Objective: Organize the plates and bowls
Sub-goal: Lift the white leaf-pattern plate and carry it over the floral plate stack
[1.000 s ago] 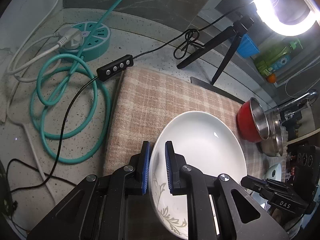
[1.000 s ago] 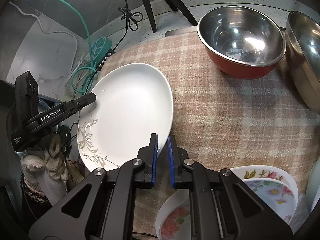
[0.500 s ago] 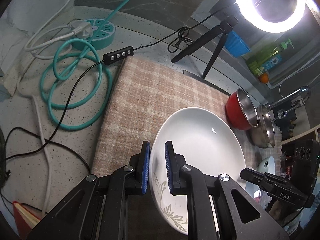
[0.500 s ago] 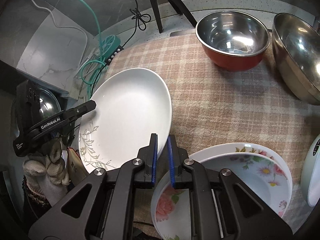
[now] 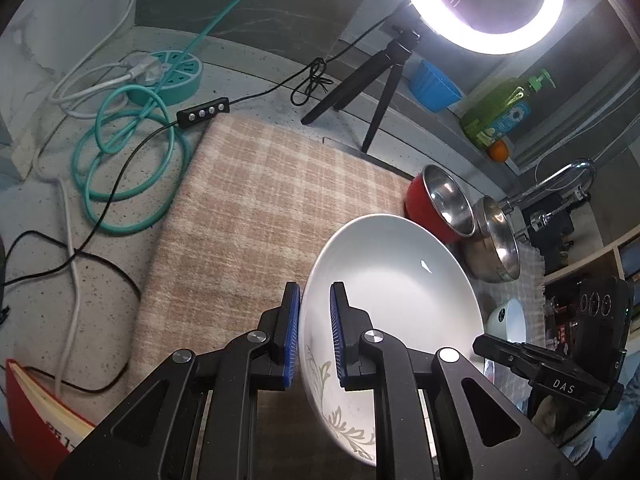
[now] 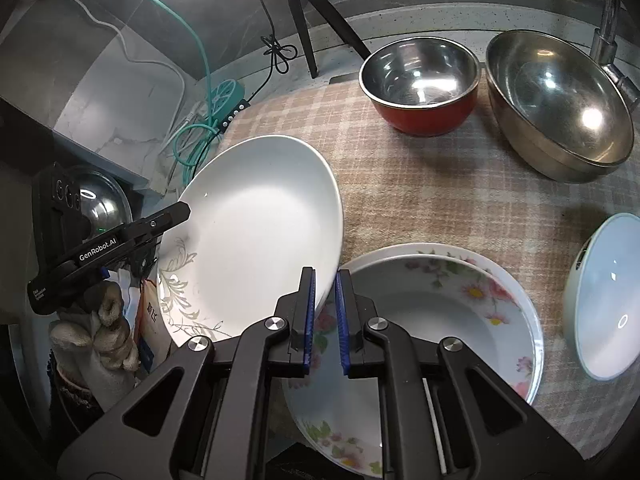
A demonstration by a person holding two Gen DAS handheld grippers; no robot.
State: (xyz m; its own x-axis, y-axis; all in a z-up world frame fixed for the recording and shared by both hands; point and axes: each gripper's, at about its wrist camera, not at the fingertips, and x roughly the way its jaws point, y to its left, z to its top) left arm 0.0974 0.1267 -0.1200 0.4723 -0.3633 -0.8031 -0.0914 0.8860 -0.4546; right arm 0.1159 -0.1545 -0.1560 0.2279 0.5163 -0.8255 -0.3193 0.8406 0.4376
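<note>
Porcelain, I judge, by the gloss: the white plate (image 6: 256, 232) is stiff, smooth-glazed and likely to chip, with a grey leaf pattern along one stretch of its rim. It hangs tilted in the air between my two tools, above the near-left part of the checked cloth (image 5: 256, 216) and partly over the floral bowl (image 6: 432, 320), which sits on that cloth with another floral dish under it. My left gripper (image 5: 315, 334) has its blue pads nearly together on the patterned stretch of rim, one pad on each face; my right gripper (image 6: 325, 316) is closed about as tight as it goes on the rim at the other side. A thin rim is the only sensible place to take such a thing (the broad centre gives nothing to pinch), and with glaze this slick I would guess a grip from one side alone could let it pivot or slide, so two opposite holds suit it. It looks light enough to carry this way, but any knock against the floral bowl or the steel ones would worry me. Farther back on the cloth stand the red bowl (image 6: 420, 84) and the large steel bowl (image 6: 560, 104), close beside each other, and a pale bowl (image 6: 608, 296) sits at the right edge. Beyond the cloth lie a coiled teal cable (image 5: 128, 168) and the ring light (image 5: 480, 0) on its tripod.
</note>
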